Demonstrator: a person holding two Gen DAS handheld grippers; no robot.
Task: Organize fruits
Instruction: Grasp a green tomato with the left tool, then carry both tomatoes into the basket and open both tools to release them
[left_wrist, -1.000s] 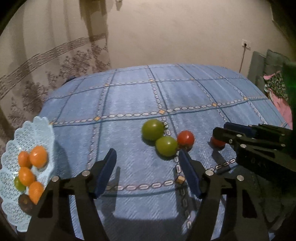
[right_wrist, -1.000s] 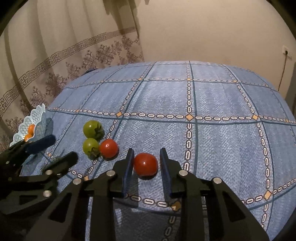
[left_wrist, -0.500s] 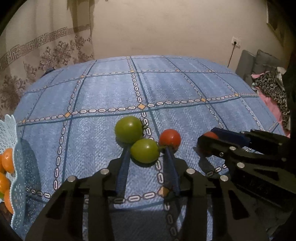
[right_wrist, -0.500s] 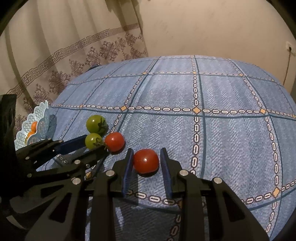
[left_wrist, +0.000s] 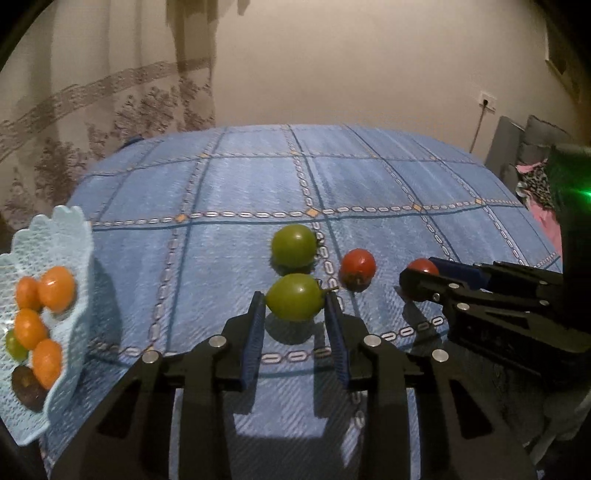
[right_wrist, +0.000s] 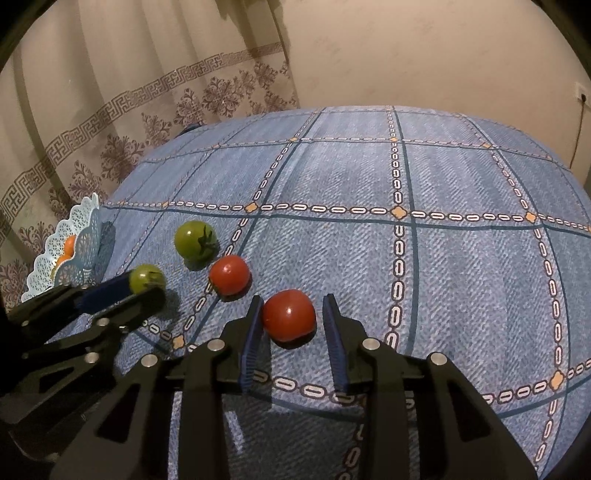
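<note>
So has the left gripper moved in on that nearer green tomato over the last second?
Yes. The left gripper has closed in around the nearer green tomato, judged against the farther green tomato.

Glossy tomatoes (right_wrist: 289, 314) on matt woven cloth (right_wrist: 461, 277) — lacy plastic basket (left_wrist: 79, 236).

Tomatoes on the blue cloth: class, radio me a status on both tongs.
Left tongs shut on near green tomato, lifted. Right tongs open around near red tomato, gap on one side. Basket far left; path clear.
</note>
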